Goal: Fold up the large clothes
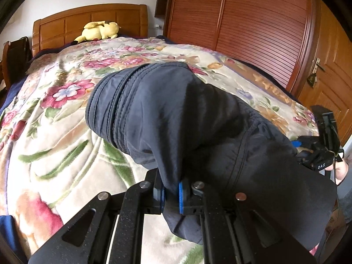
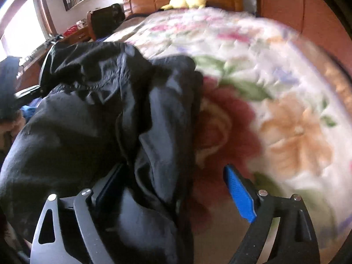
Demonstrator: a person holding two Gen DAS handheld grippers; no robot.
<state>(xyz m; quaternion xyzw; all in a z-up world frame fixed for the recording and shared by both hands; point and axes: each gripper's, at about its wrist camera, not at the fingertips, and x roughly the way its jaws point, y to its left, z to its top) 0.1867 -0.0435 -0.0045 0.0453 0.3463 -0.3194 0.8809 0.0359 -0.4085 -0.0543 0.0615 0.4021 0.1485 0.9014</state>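
"DAS" — white lettering, right tongs (image 1: 321, 166)

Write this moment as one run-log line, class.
task: fold clothes | left gripper: shut on dark garment | right gripper: open, garment between jaws, not pinched | surface: floral blanket

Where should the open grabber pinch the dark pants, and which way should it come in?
Probably the thick stitched waistband of the dark pants: it is the firmest edge. The left hand-held gripper is clamped on cloth below it. The right hand-held gripper, jaws wide, could come from the floral blanket side, where that edge looks free.
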